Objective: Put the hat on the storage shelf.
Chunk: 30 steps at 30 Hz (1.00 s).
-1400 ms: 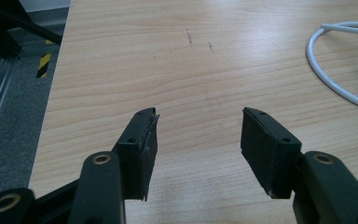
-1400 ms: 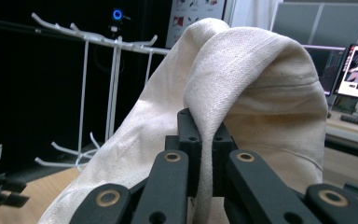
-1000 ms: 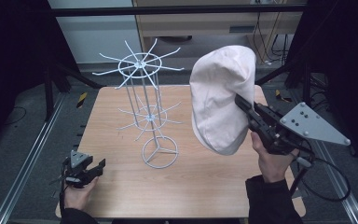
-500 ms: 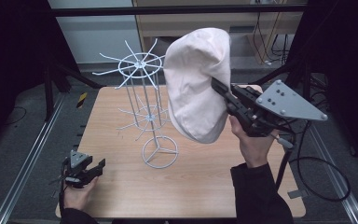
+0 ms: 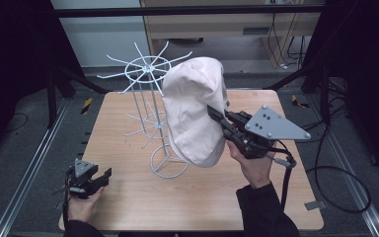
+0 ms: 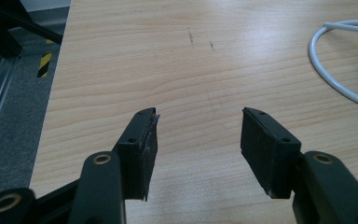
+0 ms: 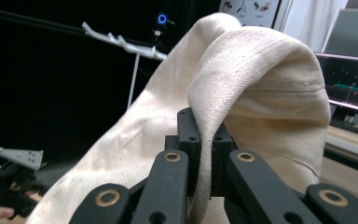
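Because the right gripper (image 5: 216,116) is clamped on a fold of the cream cloth hat (image 5: 195,116), the fabric begins right at its jaws; in the right gripper view the fold is pinched between the two black jaws and rises over them. From that grip the hat hangs in the air above the table (image 5: 271,197), its long axis running roughly up and down, crown high and loose edge low. Just beyond the hat, on the far side from the gripper and toward the person's left, stands the white wire rack (image 5: 148,106), upright on its ring base, with spokes fanning out at the top. The hat overlaps the rack in the high view, though whether they touch I cannot tell. The likely move is to carry the hat onward and onto a spoke, so the right hand (image 5: 254,168) is the one placed to do it. Farther off, the left gripper (image 6: 196,140) rests low near the table's near left corner, jaws spread apart and empty.
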Tool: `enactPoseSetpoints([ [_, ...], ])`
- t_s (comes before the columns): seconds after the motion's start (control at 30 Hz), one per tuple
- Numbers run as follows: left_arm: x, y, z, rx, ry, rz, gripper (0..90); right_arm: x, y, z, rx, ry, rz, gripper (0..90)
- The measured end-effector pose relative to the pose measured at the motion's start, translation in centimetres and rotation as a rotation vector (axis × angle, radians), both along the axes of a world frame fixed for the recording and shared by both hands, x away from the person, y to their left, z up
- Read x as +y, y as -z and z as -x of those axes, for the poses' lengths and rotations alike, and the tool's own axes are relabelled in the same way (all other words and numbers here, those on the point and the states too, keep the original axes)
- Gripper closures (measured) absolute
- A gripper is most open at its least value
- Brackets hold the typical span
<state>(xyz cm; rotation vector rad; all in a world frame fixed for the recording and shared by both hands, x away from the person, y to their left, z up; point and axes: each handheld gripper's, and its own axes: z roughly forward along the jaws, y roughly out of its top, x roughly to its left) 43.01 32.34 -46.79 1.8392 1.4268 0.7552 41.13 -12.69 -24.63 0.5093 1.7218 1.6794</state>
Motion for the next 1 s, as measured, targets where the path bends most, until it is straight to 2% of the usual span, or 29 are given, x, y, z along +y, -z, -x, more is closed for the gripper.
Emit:
enactPoseSetpoints([
  [0.03,0.0,0.0,0.0,-0.002,-0.001,0.001,46.1,0.0,0.6,0.0,0.018,-0.006,0.007,88.1],
  [0.07,0.0,0.0,0.0,-0.002,-0.001,0.001,46.1,0.0,0.6,0.0,0.018,-0.006,0.007,88.1],
  [0.1,-0.1,0.0,0.0,-0.003,-0.001,-0.001,46.1,0.0,1.1,-0.1,0.041,-0.004,0.013,88.0],
  [0.2,-0.2,0.0,0.0,-0.002,-0.001,-0.002,46.1,0.0,1.6,-0.2,0.064,-0.011,0.015,87.8],
  [0.37,-0.2,0.1,0.0,0.0,0.003,-0.005,46.2,0.4,2.9,-0.6,0.138,-0.031,0.028,85.8],
  [0.53,-0.2,0.1,0.0,0.002,0.003,-0.005,46.1,1.1,4.0,-1.0,0.176,-0.029,0.05,82.8],
  [0.67,-0.2,0.1,0.0,0.003,0.004,-0.004,46.1,1.4,4.4,-1.2,0.186,-0.019,0.061,77.2],
  [0.73,-0.2,0.1,0.0,0.004,0.005,-0.004,46.2,1.5,4.6,-1.3,0.188,-0.011,0.059,73.8],
  [0.77,-0.2,0.1,0.0,0.004,0.003,-0.003,46.2,1.4,4.7,-1.3,0.199,-0.006,0.051,65.7],
  [0.83,-0.2,0.1,-0.1,0.004,0.003,-0.003,46.2,1.2,4.8,-1.4,0.196,0.017,0.043,57.3],
  [0.87,-0.2,0.1,-0.1,0.004,0.003,-0.003,46.1,1.2,4.8,-1.4,0.196,0.017,0.043,57.3],
  [0.9,-0.2,0.1,-0.1,0.004,0.004,-0.003,46.2,0.9,4.8,-1.4,0.196,0.029,0.026,50.6],
  [0.97,-0.2,0.1,-0.1,0.002,0.004,-0.003,46.1,0.5,4.9,-1.5,0.211,0.032,0.01,44.9],
  [1.0,-0.2,0.1,-0.1,0.002,0.004,-0.003,46.1,0.5,4.9,-1.5,0.211,0.032,0.01,44.9],
])
